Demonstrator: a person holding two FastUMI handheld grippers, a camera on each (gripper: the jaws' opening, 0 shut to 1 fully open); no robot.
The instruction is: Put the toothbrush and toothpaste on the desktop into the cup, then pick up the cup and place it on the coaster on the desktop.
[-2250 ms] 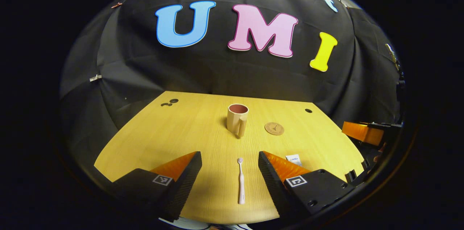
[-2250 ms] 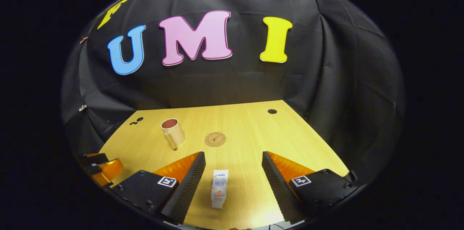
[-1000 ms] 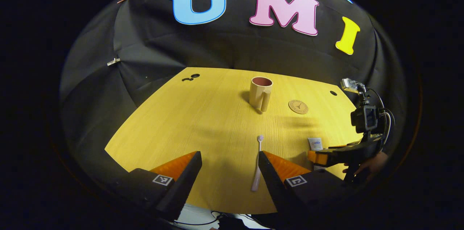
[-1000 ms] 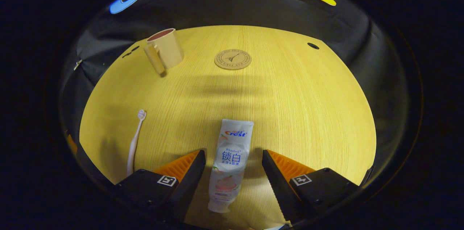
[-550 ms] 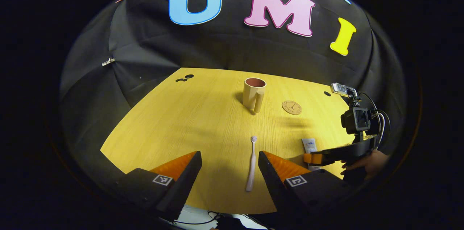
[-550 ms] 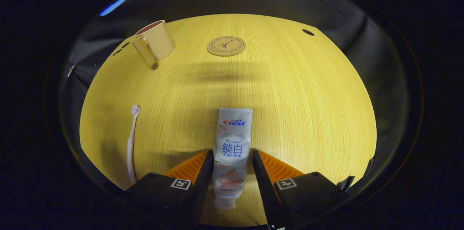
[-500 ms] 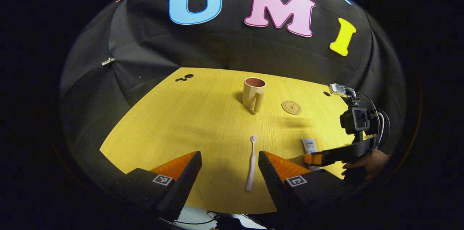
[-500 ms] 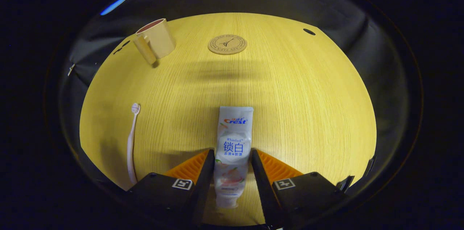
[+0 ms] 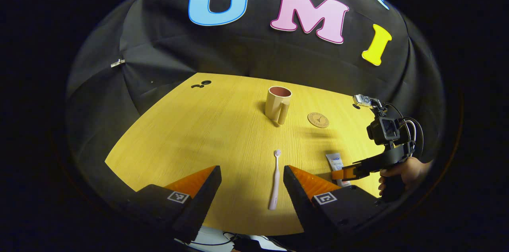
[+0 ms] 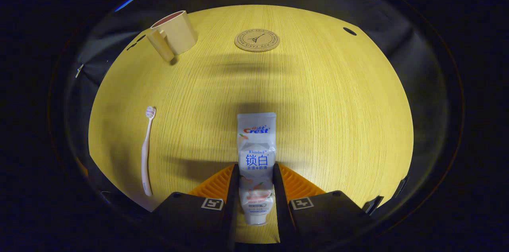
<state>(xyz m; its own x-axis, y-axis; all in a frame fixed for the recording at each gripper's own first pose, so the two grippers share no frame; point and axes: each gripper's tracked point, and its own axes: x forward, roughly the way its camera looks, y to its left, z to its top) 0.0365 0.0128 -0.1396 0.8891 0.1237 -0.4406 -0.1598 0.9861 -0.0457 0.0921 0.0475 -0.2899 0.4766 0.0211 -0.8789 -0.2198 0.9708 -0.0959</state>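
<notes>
A white toothpaste tube (image 10: 256,152) lies lengthwise between the fingers of my right gripper (image 10: 255,166), which is shut on its lower half, cap end toward the camera. Its shadow falls on the wood just beyond its far end. In the left gripper view, that right gripper (image 9: 346,172) and the toothpaste tube (image 9: 335,160) sit at the right, held by a hand (image 9: 401,169). A pink toothbrush (image 9: 274,180) lies on the table between the open fingers of my left gripper (image 9: 251,170), closer to the right finger. The beige cup (image 9: 277,103) stands upright at the back, the round coaster (image 9: 318,119) to its right.
The wooden table (image 10: 326,97) has cable holes at the far left (image 9: 203,84) and far right (image 10: 350,30). In the right gripper view the cup (image 10: 175,33) and coaster (image 10: 256,40) are at the far edge, and the toothbrush (image 10: 146,152) lies at the left.
My right gripper came down over the toothpaste and shut on it; the fingers have tightened further over the last half second. My left gripper stays open over the toothbrush, barely shifting.
</notes>
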